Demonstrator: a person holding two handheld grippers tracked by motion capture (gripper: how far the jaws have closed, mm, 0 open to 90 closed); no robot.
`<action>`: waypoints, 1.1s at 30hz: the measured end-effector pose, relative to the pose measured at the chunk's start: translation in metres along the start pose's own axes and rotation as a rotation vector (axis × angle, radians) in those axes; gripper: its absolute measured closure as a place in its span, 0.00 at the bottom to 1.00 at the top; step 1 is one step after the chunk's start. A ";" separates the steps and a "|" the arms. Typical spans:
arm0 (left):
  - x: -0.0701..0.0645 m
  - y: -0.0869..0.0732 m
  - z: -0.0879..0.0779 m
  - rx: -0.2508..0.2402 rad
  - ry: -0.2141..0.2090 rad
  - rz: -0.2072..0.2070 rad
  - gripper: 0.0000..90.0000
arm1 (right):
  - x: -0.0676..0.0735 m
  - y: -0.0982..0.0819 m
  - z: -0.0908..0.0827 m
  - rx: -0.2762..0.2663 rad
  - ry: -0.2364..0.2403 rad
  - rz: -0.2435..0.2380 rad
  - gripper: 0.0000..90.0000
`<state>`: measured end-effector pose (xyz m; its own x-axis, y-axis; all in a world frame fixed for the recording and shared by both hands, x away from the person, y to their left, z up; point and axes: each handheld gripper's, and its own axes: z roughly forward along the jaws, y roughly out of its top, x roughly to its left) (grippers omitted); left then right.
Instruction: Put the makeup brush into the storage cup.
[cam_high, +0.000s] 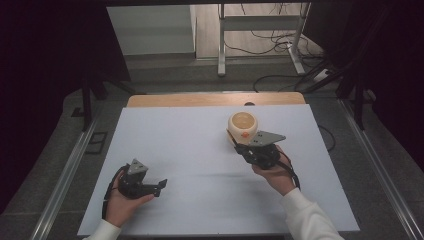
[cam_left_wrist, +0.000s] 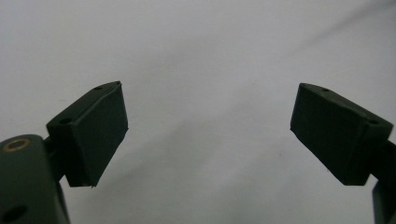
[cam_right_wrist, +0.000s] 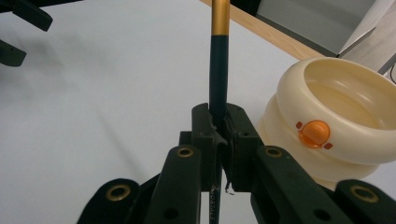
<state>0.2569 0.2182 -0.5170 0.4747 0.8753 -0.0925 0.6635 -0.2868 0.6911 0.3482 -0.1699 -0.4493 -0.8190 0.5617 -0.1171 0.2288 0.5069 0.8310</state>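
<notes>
Right tool (cam_right_wrist: 219, 140) clamped tight on a dark pencil (cam_right_wrist: 218, 79), gripped low on the shaft. Pencil's long axis runs straight out along the jaws, gold end away from the hand, just beside the cream holder (cam_right_wrist: 334, 119). Risk: thin round shaft pivots or slips, clips the rim. Left tool (cam_left_wrist: 208, 135) wide, empty, over the counter (cam_high: 200, 150).
</notes>
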 end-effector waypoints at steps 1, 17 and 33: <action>0.000 0.000 0.000 0.000 0.000 0.000 0.13 | -0.001 0.000 0.000 0.001 0.000 0.004 0.93; 0.000 0.000 -0.001 0.000 0.000 -0.003 0.13 | -0.008 -0.002 0.001 -0.024 0.019 0.067 0.93; 0.000 0.000 -0.001 0.000 0.000 -0.001 0.13 | -0.020 0.002 -0.005 -0.068 0.010 0.136 0.93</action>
<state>0.2565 0.2190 -0.5165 0.4739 0.8756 -0.0937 0.6642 -0.2855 0.6909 0.3624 -0.1830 -0.4427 -0.7881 0.6156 0.0036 0.3017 0.3811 0.8739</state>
